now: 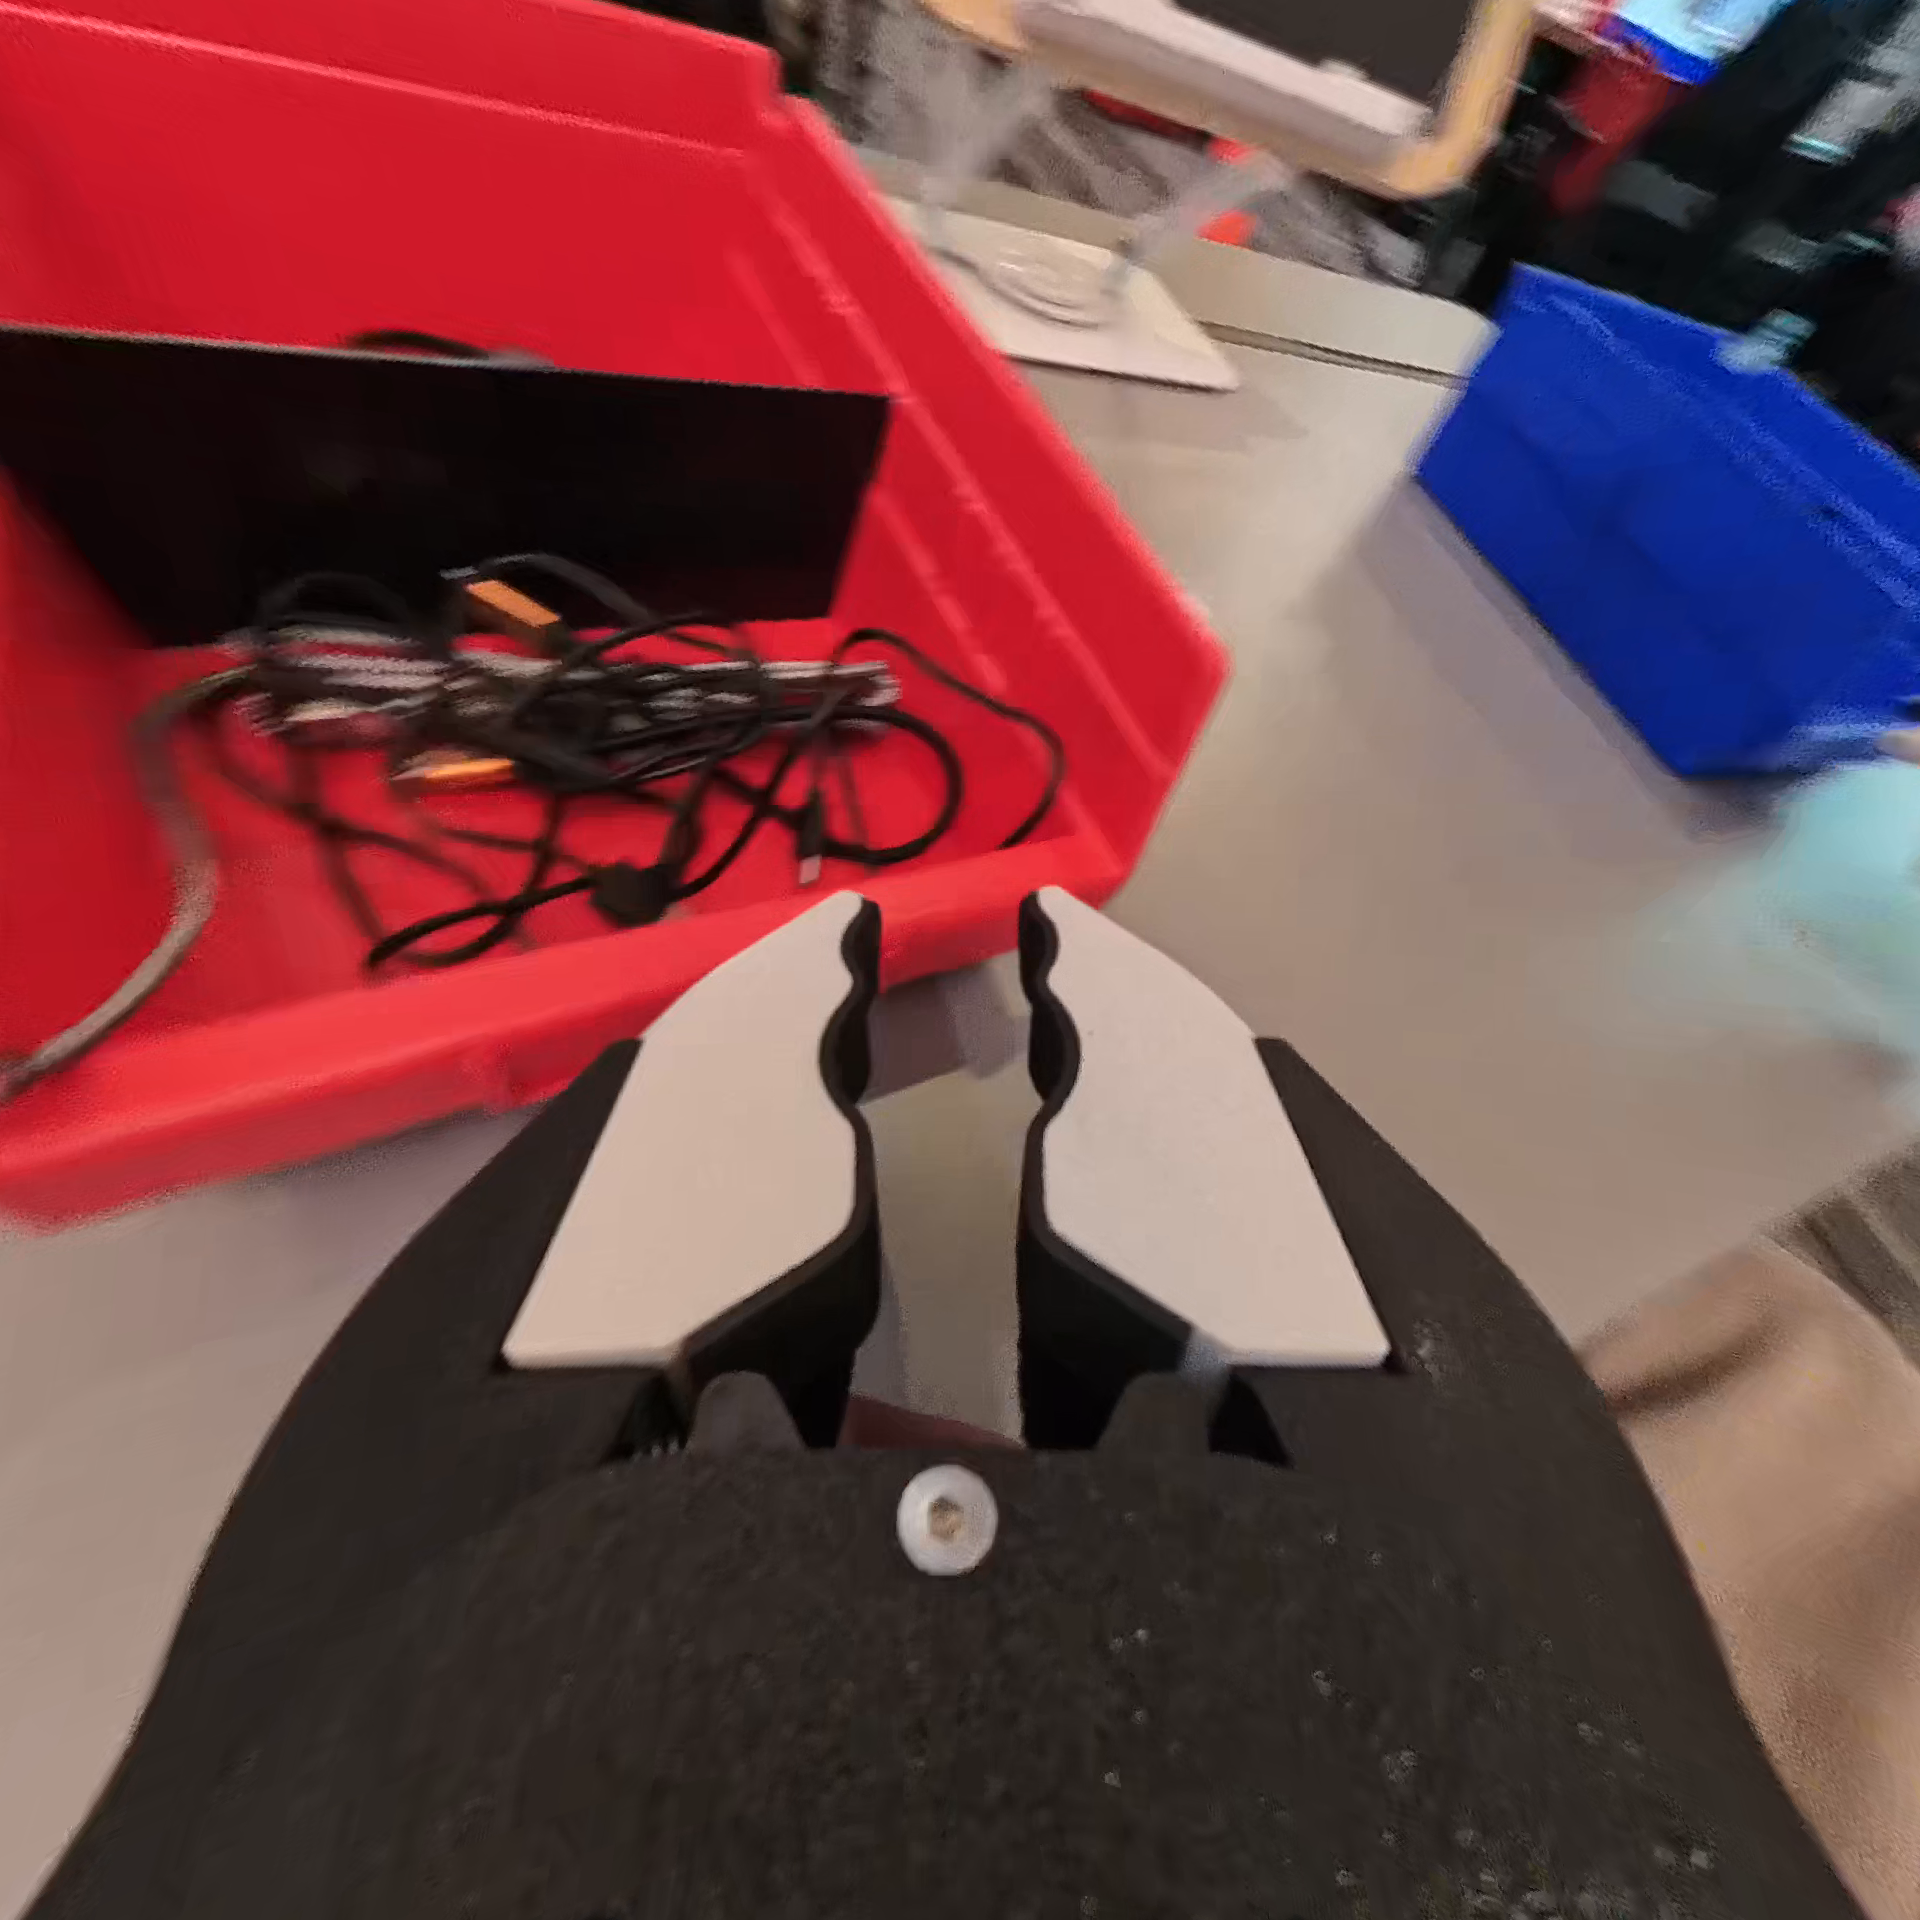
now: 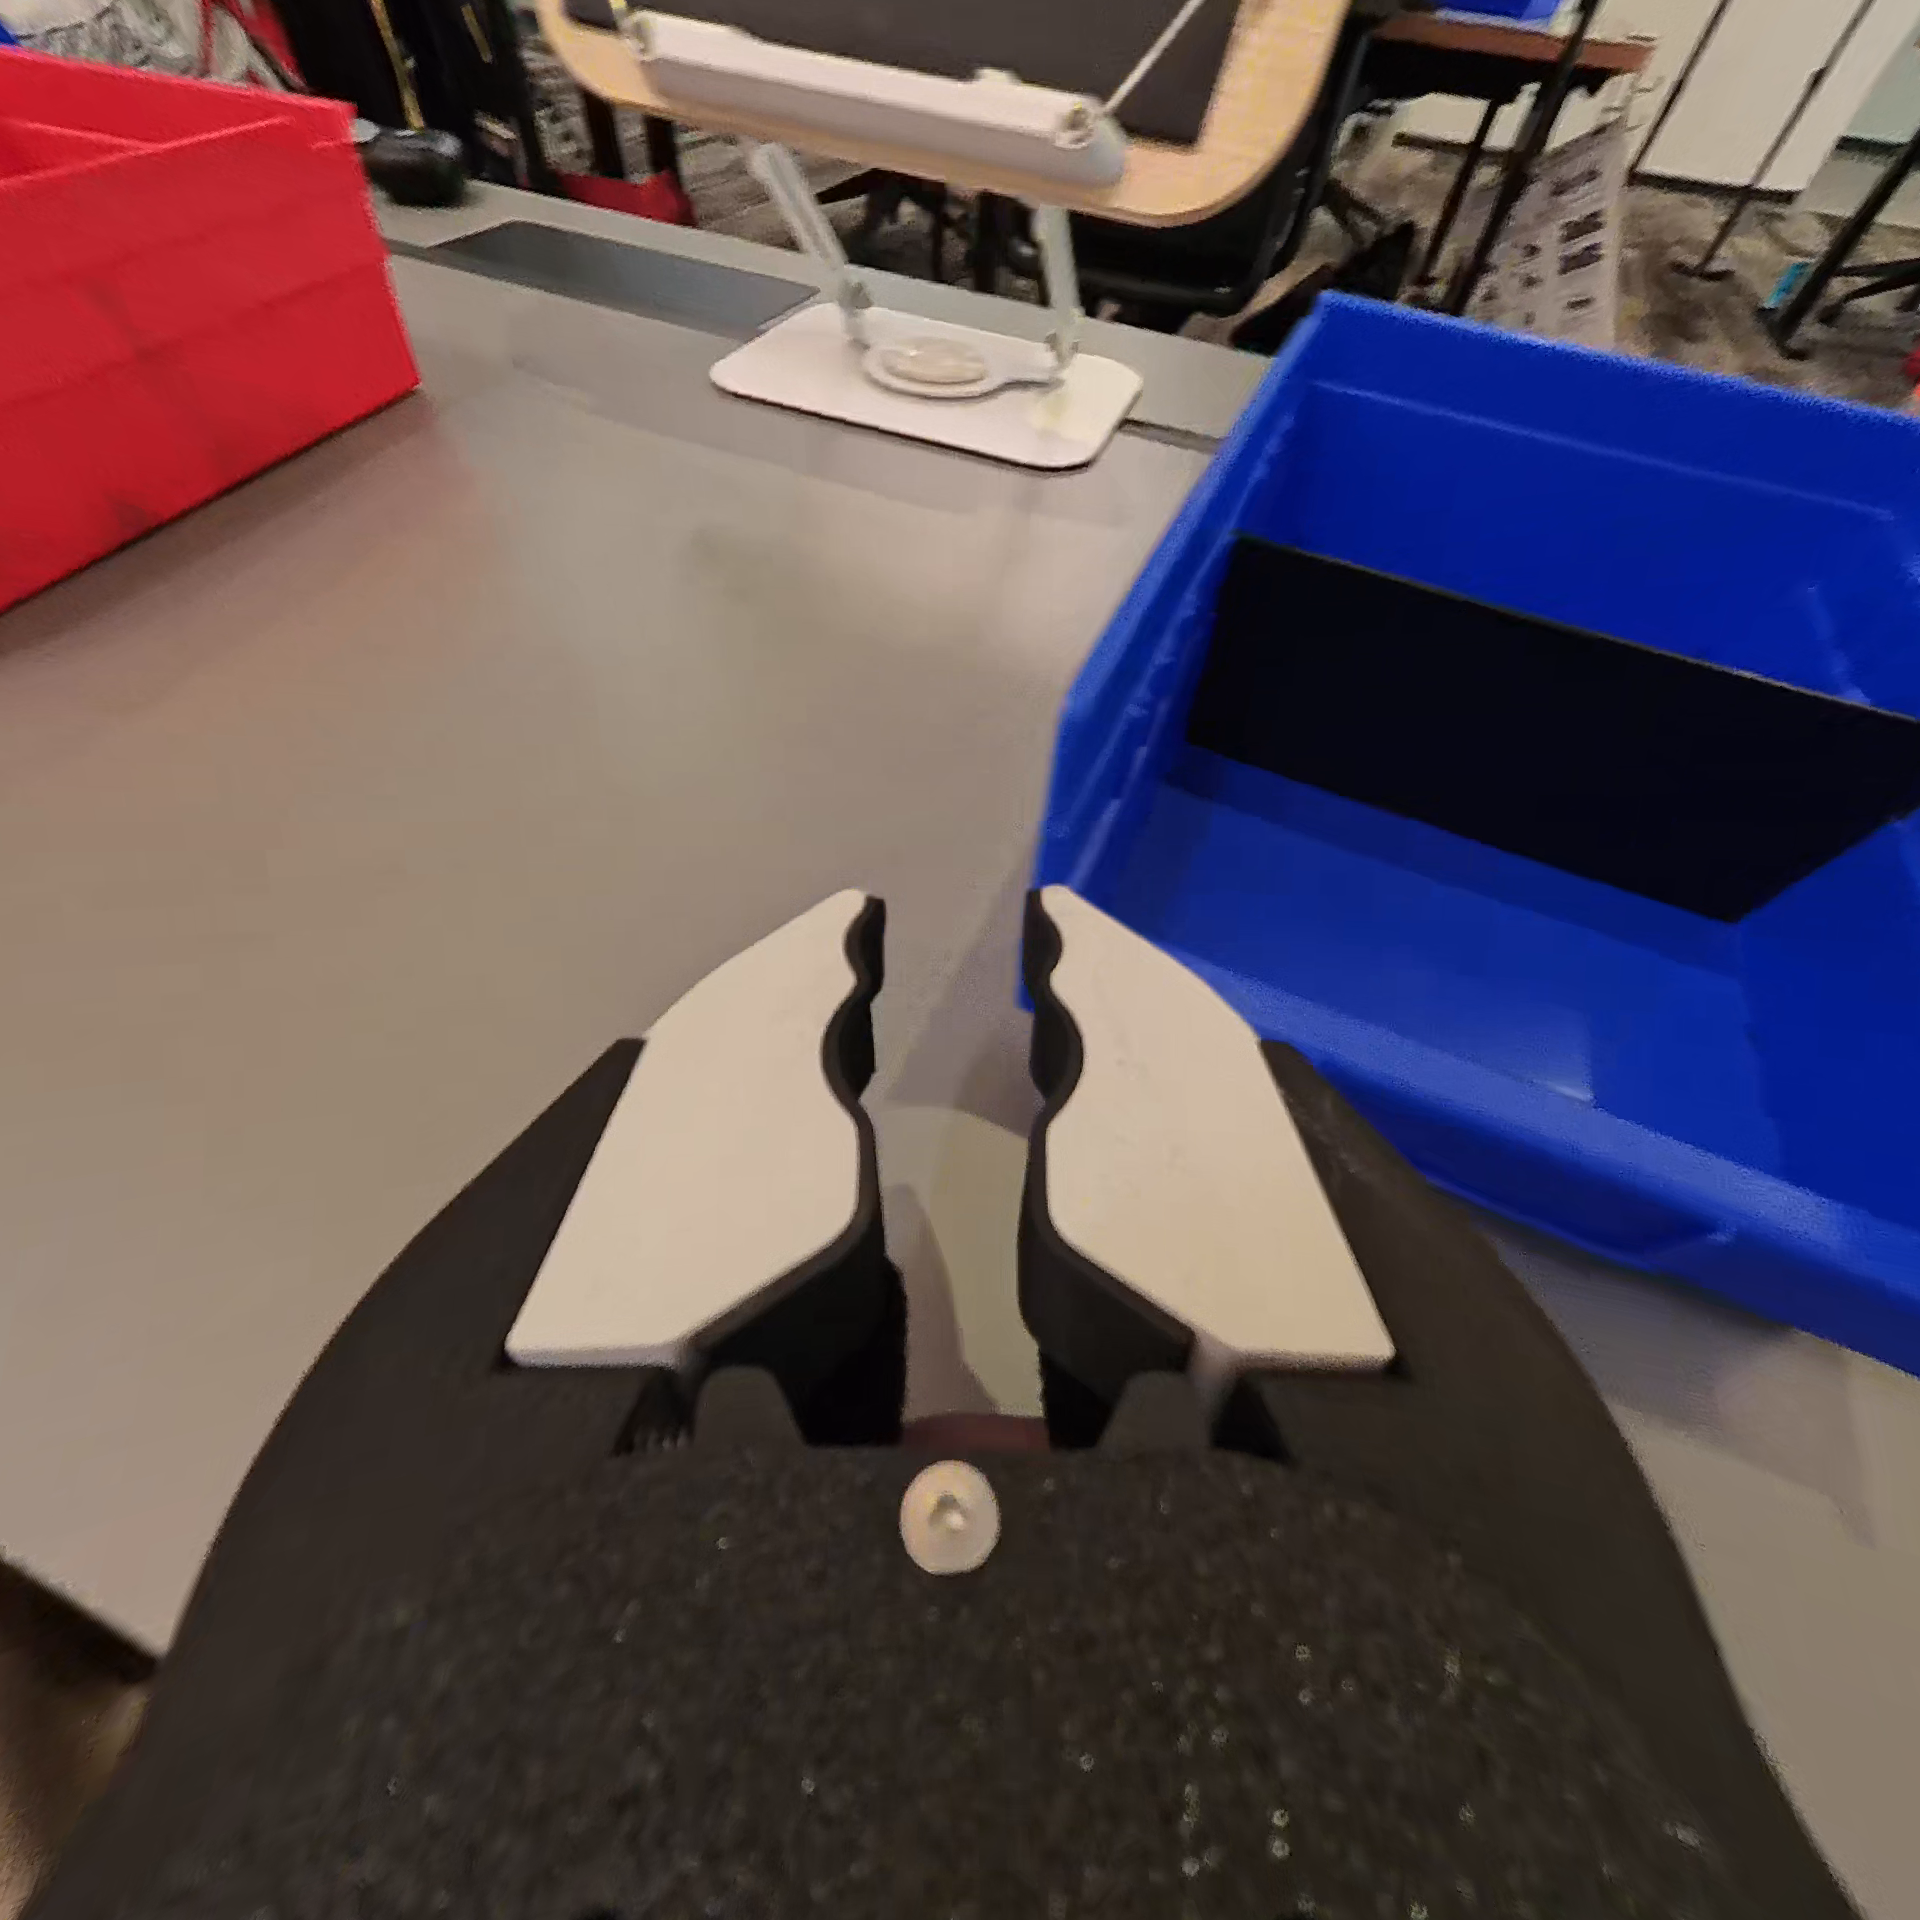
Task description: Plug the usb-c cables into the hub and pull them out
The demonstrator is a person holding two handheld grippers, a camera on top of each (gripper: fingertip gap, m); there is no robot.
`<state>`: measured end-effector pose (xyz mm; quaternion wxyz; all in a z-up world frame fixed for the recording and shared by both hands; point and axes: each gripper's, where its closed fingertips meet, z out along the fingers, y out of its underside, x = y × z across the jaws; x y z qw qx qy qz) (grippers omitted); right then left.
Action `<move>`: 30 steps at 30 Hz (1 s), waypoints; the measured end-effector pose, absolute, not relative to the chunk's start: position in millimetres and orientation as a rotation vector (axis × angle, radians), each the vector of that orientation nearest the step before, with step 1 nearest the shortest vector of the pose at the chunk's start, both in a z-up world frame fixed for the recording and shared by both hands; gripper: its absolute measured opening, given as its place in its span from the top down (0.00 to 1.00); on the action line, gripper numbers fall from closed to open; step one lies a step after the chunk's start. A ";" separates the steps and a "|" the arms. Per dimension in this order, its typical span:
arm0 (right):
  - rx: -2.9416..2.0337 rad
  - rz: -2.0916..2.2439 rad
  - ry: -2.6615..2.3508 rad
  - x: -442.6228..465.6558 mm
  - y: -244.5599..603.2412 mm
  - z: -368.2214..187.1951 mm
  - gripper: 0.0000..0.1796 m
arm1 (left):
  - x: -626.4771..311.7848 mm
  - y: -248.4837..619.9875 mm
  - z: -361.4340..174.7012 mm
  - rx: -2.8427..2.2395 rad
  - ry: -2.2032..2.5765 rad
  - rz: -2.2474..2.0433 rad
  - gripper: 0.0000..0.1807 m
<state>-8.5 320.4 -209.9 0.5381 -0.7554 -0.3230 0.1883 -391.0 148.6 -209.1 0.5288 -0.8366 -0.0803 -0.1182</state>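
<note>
While both hand-held grippers hover empty, jaws apart: left hand-held gripper (image 1: 948,914) above front lip of red plastic bin (image 1: 644,239); tangled black usb-c cables (image 1: 623,727) with blurred hub lie inside, before black divider (image 1: 436,478). Right hand-held gripper (image 2: 951,914) over grey desk (image 2: 520,675), beside blue plastic bin (image 2: 1455,1039).

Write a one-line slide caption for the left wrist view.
Open left gripper facing tangled black cables inside red bin.
</note>
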 end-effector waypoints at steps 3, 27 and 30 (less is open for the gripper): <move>-1.775 0.517 -0.833 -29.7 300.4 -210.7 0.86 | -383.7 166.5 -183.3 -2.036 -0.140 -0.487 0.81; -1.863 0.675 -0.850 -41.6 297.1 -228.1 0.85 | -534.7 359.6 -264.8 -2.711 -1.110 -0.085 0.71; -1.895 0.727 -0.820 -40.4 299.3 -230.5 0.85 | -529.3 366.8 -272.5 -2.694 -1.166 -0.144 0.71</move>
